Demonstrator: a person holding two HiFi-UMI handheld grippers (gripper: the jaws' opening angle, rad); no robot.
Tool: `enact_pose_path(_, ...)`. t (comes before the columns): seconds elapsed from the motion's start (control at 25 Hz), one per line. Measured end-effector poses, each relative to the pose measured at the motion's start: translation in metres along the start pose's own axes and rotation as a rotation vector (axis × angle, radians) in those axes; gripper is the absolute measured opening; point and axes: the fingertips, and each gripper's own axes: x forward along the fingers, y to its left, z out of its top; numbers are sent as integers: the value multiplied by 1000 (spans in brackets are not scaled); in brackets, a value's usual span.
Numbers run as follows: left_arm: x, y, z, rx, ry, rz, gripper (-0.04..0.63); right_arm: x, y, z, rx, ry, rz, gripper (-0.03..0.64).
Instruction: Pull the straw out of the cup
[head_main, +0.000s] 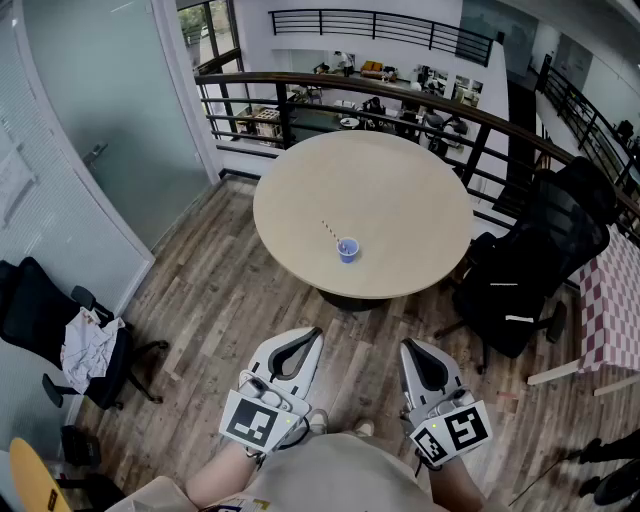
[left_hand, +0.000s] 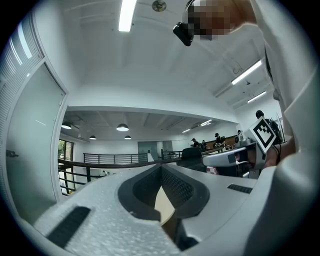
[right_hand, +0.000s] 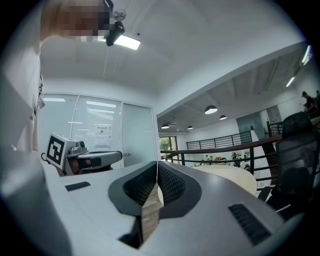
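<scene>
A small blue cup (head_main: 347, 250) stands on the round beige table (head_main: 400, 200), near its front edge. A striped straw (head_main: 330, 231) sticks out of the cup and leans to the upper left. Both grippers are held low, close to the person's body and well short of the table. My left gripper (head_main: 311, 337) (left_hand: 161, 165) is shut with nothing between its jaws. My right gripper (head_main: 408, 348) (right_hand: 157, 164) is also shut and empty. Each gripper view shows the other gripper off to the side, and the cup appears in neither.
Wooden floor lies between me and the table. Black office chairs (head_main: 530, 270) stand at the table's right. Another black chair (head_main: 35, 310) with a cloth on it is at the left, by a glass wall. A dark railing (head_main: 400, 95) runs behind the table.
</scene>
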Motion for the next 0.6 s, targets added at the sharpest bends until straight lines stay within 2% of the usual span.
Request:
enact_pose_path(0.2, 5, -9, -4, 1, 29, -2, 14, -5, -9, 6, 5, -9, 1, 23)
enact_pose_path(0.4, 9, -17, -7, -9, 41, -39, 14, -4, -13, 8, 2, -11, 5, 25)
enact_pose_path(0.6, 12, -22, -11, -7, 59, -30, 14, -4, -13, 2, -31, 8, 32, 25)
